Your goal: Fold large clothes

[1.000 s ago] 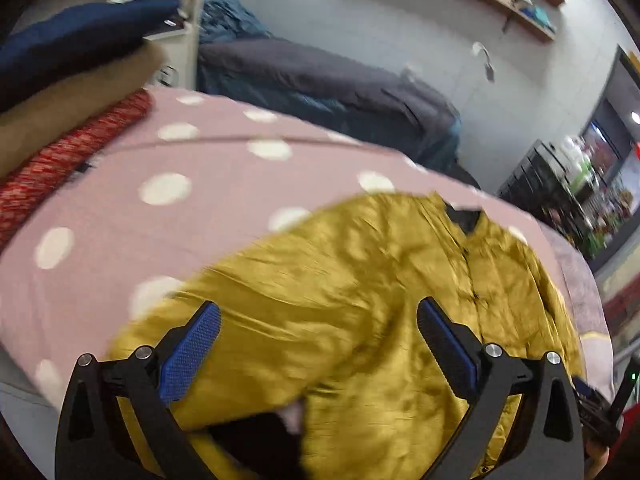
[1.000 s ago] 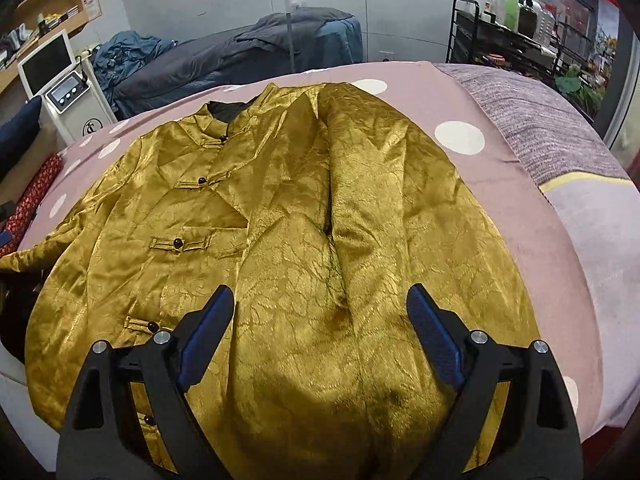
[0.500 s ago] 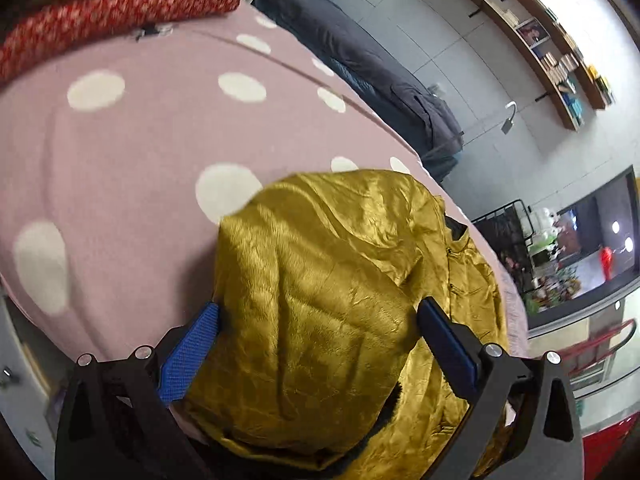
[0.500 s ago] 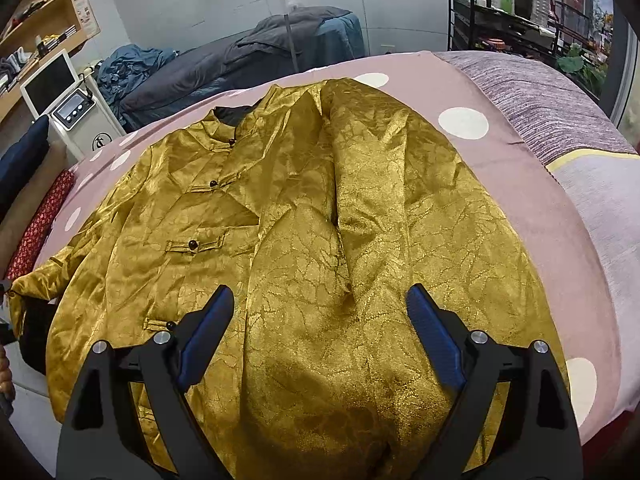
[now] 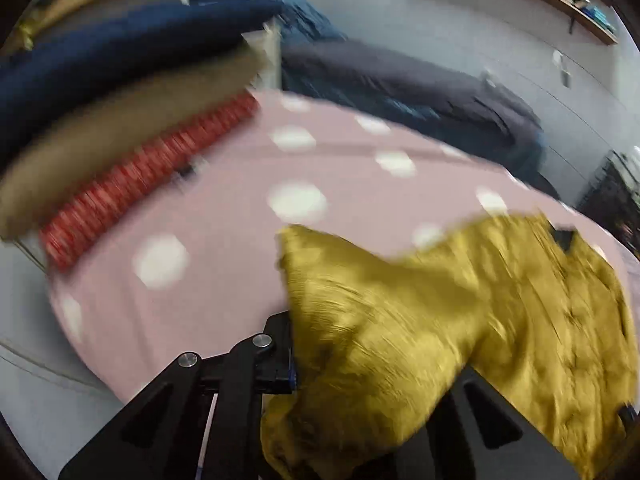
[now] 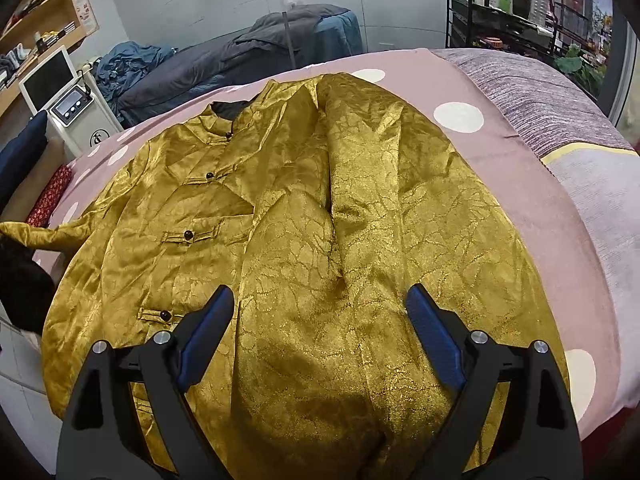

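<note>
A gold satin jacket [image 6: 300,220] with black knot buttons lies front-up on the pink dotted bed cover [image 6: 500,160], its right side folded in over the middle. My right gripper [image 6: 320,320] hovers open just above the lower hem, nothing between its blue pads. In the blurred left wrist view my left gripper [image 5: 320,360] is shut on the end of the jacket's sleeve [image 5: 380,320], which bunches up over the jaws and hides the right finger. In the right wrist view that sleeve [image 6: 32,232] stretches out to the far left edge of the bed.
A stack of folded clothes [image 5: 120,120], navy, tan and red, sits on the bed's left end. Behind stand a white machine with a screen [image 6: 76,116], a low bed with dark covers [image 6: 240,56] and a black rack of bottles [image 6: 512,20]. A grey striped blanket [image 6: 540,96] covers the bed's right part.
My left gripper has shut on the sleeve end and swung, so the clothes stack is back in its view. The sleeve now stretches out leftward. The right gripper has stayed put, open.
</note>
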A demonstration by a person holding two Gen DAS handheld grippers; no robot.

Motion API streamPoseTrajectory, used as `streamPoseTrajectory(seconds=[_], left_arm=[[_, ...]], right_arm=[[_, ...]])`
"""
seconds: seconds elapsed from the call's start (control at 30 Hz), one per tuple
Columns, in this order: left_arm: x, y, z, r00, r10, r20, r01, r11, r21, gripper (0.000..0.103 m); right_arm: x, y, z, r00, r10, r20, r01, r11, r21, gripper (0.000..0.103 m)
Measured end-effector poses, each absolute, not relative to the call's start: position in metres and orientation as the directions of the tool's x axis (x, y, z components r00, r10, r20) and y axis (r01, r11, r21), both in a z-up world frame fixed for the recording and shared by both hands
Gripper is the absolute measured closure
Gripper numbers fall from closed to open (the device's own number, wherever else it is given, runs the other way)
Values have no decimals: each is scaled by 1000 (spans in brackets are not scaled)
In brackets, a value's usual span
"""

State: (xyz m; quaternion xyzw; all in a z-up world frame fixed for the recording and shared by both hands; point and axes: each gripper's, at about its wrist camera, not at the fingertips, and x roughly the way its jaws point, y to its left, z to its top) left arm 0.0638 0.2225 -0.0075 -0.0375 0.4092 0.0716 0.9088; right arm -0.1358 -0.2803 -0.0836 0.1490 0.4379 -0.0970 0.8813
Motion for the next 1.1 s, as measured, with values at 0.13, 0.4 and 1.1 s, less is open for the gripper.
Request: streamPoseTrajectory(seconds=[0.13, 0.4, 1.1], left_arm=[[114, 255, 20, 688, 243, -684, -242, 965, 99, 90], [178, 275, -58, 501, 192, -844, -305, 952, 35, 25], [75, 218, 42, 732, 161, -662, -238, 971, -26, 6]], right_arm=[[-136, -280, -82, 596, -50, -801, 301, 939, 166, 16], [-131, -282, -80, 581, -61, -812, 315, 936, 155, 16], [-167, -290, -60, 597, -242, -765, 310, 949, -59, 16]])
